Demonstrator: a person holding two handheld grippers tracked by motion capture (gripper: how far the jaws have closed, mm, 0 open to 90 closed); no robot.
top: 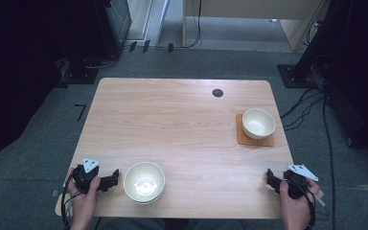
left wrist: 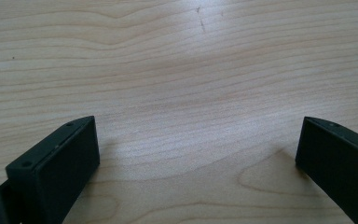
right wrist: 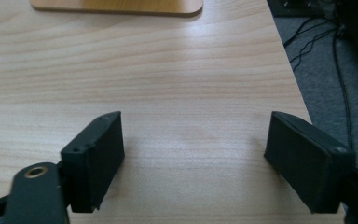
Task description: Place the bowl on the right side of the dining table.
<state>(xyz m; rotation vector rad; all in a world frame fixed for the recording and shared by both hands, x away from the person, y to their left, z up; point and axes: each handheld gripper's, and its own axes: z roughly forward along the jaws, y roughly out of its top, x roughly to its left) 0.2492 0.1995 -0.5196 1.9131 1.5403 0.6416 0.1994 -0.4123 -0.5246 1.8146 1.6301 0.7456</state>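
Note:
A pale green bowl [top: 144, 182] stands near the table's front edge, and it looks nested in a second one. A cream bowl [top: 258, 123] sits on a brown coaster [top: 254, 140] at the right. My left gripper [top: 112, 179] rests on the table just left of the green bowl, apart from it. Its jaws stand wide open over bare wood in the left gripper view [left wrist: 198, 126]. My right gripper [top: 270, 177] lies near the front right corner, open and holding nothing [right wrist: 194, 116]. The coaster's near edge [right wrist: 116, 5] shows at the top of the right gripper view.
The wooden table [top: 182, 124] has a dark round cable hole [top: 217, 93] at the back. Its right edge [right wrist: 289, 70] runs close to my right gripper, with grey floor and cables [right wrist: 335, 56] beyond. Desk legs and stands sit behind the table.

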